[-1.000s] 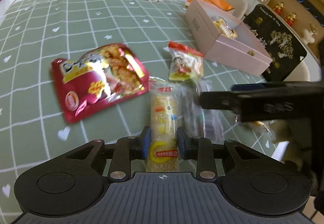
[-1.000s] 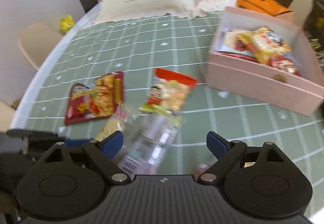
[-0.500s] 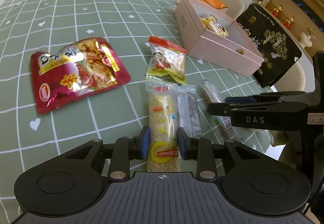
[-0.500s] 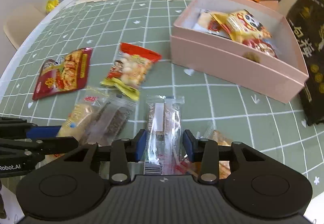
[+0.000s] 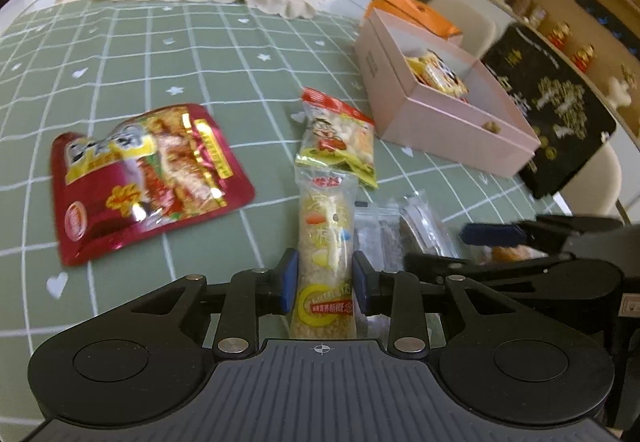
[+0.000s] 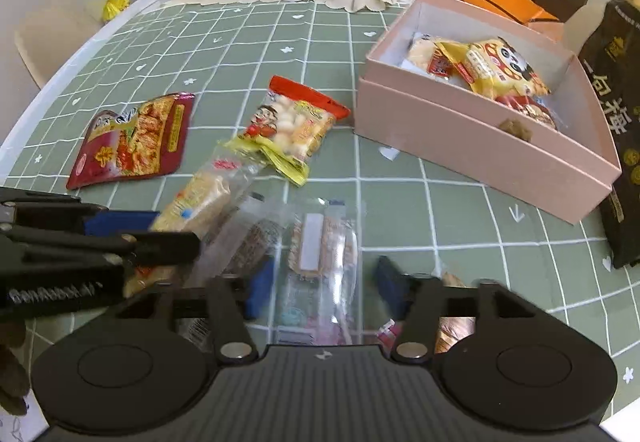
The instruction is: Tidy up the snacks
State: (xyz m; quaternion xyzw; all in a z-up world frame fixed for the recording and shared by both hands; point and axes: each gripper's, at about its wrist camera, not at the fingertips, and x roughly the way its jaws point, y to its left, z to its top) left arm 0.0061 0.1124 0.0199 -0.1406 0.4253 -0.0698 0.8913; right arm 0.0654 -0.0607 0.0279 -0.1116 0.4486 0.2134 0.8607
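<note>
Blue-padded right tongs (image 6: 320,288) have apparently opened off the clear packet (image 6: 320,262); left tongs (image 5: 325,278) still clamp the rice bar (image 5: 326,238).

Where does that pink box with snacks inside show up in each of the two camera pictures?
Left wrist view: the pink box sits upper right, past the small bag with a red top.
Right wrist view: the pink box sits right of centre, larger, its inside open to view.
Shared landmark: that same small bag with a red top, just left of the box.
</note>
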